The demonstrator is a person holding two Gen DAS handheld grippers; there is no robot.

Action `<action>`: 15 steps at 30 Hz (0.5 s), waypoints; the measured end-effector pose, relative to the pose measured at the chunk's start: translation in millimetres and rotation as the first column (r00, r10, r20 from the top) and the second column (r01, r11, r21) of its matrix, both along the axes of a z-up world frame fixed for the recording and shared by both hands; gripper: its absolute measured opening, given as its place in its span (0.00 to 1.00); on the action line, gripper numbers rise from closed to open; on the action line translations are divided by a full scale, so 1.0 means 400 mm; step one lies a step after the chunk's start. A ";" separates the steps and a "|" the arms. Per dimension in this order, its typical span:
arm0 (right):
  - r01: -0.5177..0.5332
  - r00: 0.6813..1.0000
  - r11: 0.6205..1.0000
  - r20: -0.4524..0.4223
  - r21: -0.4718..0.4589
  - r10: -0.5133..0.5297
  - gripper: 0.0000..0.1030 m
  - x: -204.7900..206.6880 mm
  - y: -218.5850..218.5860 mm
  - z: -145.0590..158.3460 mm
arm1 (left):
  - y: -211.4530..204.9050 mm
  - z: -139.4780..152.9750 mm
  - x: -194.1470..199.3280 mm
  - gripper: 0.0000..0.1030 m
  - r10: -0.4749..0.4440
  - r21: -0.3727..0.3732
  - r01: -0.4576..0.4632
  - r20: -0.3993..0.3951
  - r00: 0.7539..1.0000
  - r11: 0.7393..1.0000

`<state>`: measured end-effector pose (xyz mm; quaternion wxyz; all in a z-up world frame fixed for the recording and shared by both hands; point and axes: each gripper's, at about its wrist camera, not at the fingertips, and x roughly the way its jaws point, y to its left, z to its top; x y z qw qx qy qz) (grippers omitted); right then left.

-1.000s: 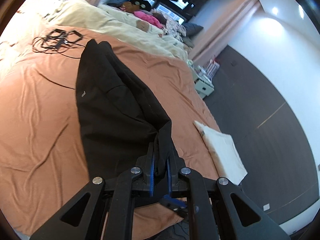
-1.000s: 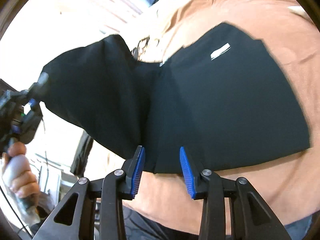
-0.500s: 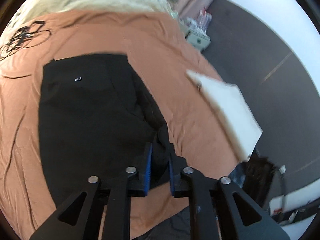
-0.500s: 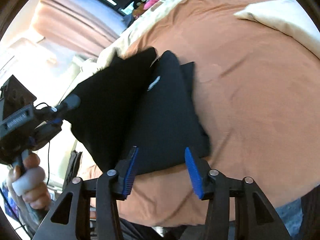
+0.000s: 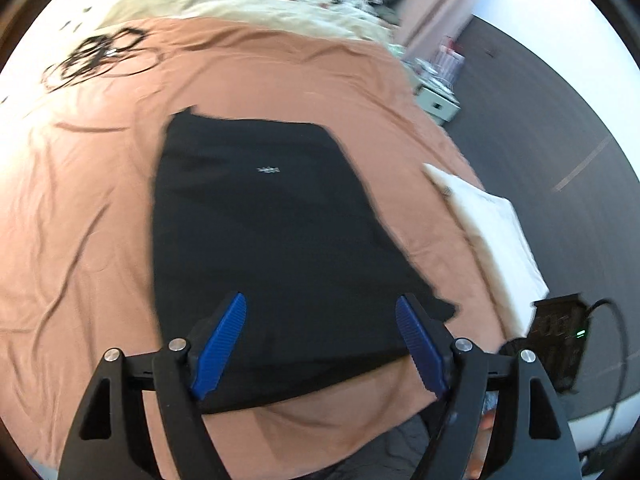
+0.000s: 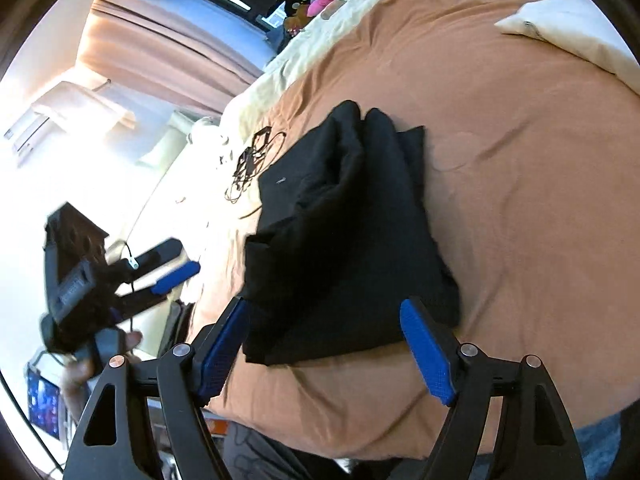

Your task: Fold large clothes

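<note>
A black garment (image 5: 276, 240) lies folded flat on the orange bed sheet (image 5: 88, 208), a small white label facing up. My left gripper (image 5: 320, 312) is open and empty, hovering above the garment's near edge. In the right wrist view the same garment (image 6: 348, 240) lies in a rumpled fold. My right gripper (image 6: 324, 320) is open and empty, just short of its near edge. The left gripper (image 6: 160, 268) also shows there at the left, held in a hand, jaws apart.
A tangle of black cable (image 5: 96, 54) lies at the sheet's far left. A white pillow (image 5: 492, 236) lies at the bed's right edge. Cream bedding (image 5: 240, 4) with clothes lies at the far end. A dark floor (image 5: 540, 128) is to the right.
My left gripper has let go of the black garment and opened wide. The lifted half has dropped onto the rest, which now lies flat. My right gripper has stayed open.
</note>
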<state>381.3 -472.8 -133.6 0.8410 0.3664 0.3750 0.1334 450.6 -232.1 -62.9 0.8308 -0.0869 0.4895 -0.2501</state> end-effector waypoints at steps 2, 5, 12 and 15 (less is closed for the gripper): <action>-0.015 1.000 1.000 0.007 0.001 0.015 0.76 0.022 0.011 0.005 | 0.052 -0.032 0.005 0.76 0.053 0.005 -0.053 -0.017 0.998 0.999; -0.038 0.999 0.999 0.009 -0.015 0.038 0.76 0.066 0.040 0.023 | 0.122 -0.077 0.016 0.76 0.111 -0.004 -0.112 -0.057 0.992 0.994; -0.022 0.998 0.998 -0.054 -0.052 0.019 0.24 0.154 0.062 0.015 | 0.211 -0.171 0.028 0.76 0.180 -0.004 -0.182 -0.131 0.975 0.983; -0.039 0.999 0.998 -0.033 -0.058 0.037 0.14 0.152 0.057 0.009 | 0.199 -0.209 0.034 0.76 0.180 0.009 -0.181 -0.155 0.971 0.983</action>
